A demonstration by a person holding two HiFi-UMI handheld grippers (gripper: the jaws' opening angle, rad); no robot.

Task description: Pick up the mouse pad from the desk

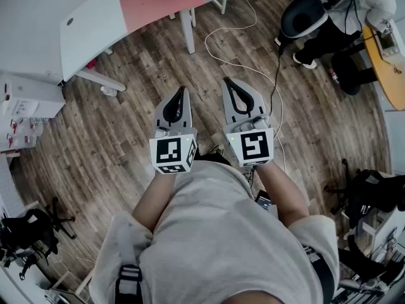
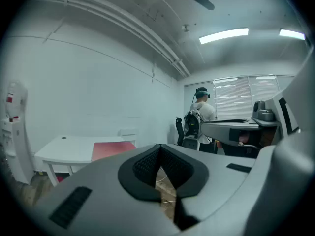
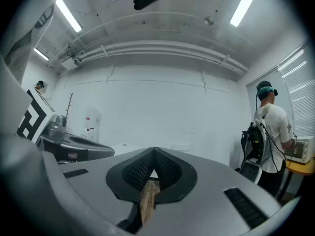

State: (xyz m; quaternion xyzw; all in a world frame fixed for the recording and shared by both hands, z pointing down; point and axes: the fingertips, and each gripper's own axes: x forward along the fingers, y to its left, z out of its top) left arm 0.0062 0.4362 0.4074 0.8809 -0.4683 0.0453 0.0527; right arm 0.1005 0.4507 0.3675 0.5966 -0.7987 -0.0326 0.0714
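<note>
A pink mouse pad [image 1: 159,1] lies flat on the white desk [image 1: 95,18] at the top left of the head view. It also shows as a red patch, the mouse pad [image 2: 112,149], on the desk [image 2: 74,149] in the left gripper view. My left gripper [image 1: 183,90] and right gripper [image 1: 228,81] are held side by side over the wooden floor, well short of the desk, pointing level. Both are shut with nothing between their tips. The left gripper [image 2: 159,146] faces the desk; the right gripper [image 3: 154,150] faces a white wall.
A white cable [image 1: 237,62] snakes over the floor between me and the desk. A person [image 1: 345,8] sits by a black chair [image 1: 302,14] and an orange table [image 1: 386,62] at the right. Bags [image 1: 25,230] lie at the lower left, white boxes [image 1: 25,103] at the left.
</note>
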